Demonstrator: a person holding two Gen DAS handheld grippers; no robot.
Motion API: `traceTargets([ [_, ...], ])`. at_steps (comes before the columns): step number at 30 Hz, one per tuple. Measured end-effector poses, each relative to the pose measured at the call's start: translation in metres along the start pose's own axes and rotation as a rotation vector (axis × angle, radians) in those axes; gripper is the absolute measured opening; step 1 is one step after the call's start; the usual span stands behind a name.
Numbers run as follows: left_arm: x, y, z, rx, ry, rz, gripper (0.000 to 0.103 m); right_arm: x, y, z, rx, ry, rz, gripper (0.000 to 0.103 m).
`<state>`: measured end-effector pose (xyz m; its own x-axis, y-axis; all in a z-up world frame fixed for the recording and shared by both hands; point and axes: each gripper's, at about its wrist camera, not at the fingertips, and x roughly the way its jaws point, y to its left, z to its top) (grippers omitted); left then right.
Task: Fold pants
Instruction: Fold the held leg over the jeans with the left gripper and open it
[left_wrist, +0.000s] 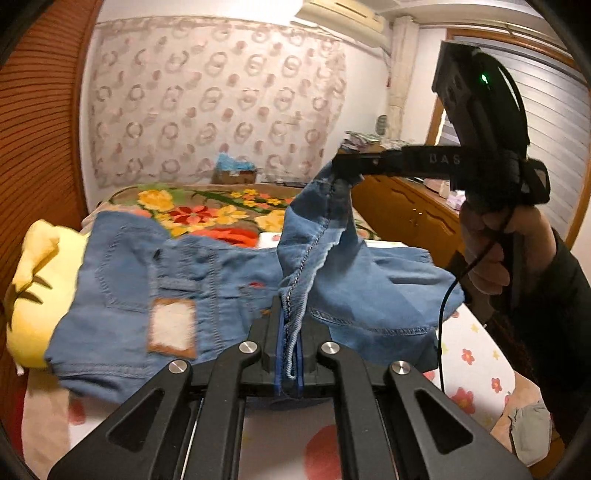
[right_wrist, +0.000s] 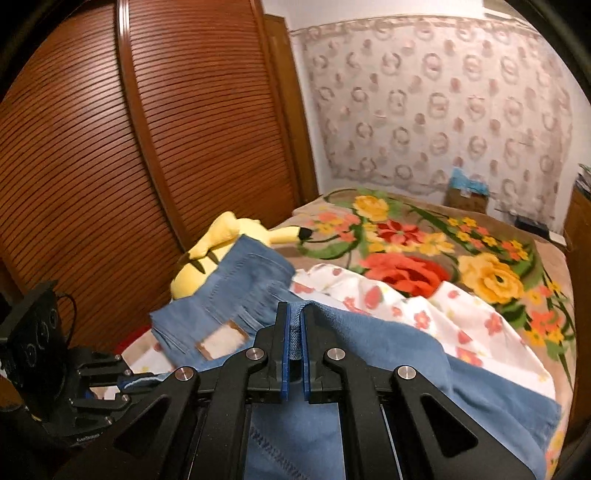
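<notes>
Blue denim pants lie on the bed, waistband with its tan and white label toward the left. My left gripper is shut on a seam edge of the denim, low in the left wrist view. My right gripper is shut on another part of the same leg and holds it lifted well above the bed, a hand on its handle. In the right wrist view the right gripper pinches a fold of denim between blue pads, with the pants stretching away. The left gripper's body shows at lower left.
A yellow plush toy lies against the pants by the brown slatted wardrobe doors. Beneath are a white flowered sheet and a bright floral blanket. A wooden cabinet stands at the right, and a cardboard box by the far wall.
</notes>
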<state>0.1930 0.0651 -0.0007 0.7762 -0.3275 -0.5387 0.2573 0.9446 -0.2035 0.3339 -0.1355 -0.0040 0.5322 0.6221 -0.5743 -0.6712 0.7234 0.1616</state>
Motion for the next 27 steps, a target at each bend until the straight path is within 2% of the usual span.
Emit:
traceTargets([
  [10,0.021,0.052,-0.025,-0.067,0.073,0.039,0.006,0.084,0.010,0.037,-0.053,0.109,0.021,0.005],
  [17,0.028,0.069,-0.036,-0.091,0.108,0.049,0.006,0.141,0.014,0.065,-0.061,0.163,0.020,0.005],
  [23,0.034,0.078,-0.040,-0.111,0.140,0.066,0.006,0.170,0.019,0.073,-0.080,0.194,0.007,0.005],
  [25,0.035,0.081,-0.041,-0.122,0.148,0.063,0.010,0.176,0.019,0.072,-0.078,0.203,-0.002,0.012],
  [26,0.035,0.082,-0.041,-0.124,0.150,0.072,0.010,0.179,0.018,0.073,-0.072,0.208,0.003,0.025],
  [27,0.033,0.082,-0.040,-0.122,0.149,0.084,0.012,0.181,0.017,0.072,-0.071,0.211,0.005,0.032],
])
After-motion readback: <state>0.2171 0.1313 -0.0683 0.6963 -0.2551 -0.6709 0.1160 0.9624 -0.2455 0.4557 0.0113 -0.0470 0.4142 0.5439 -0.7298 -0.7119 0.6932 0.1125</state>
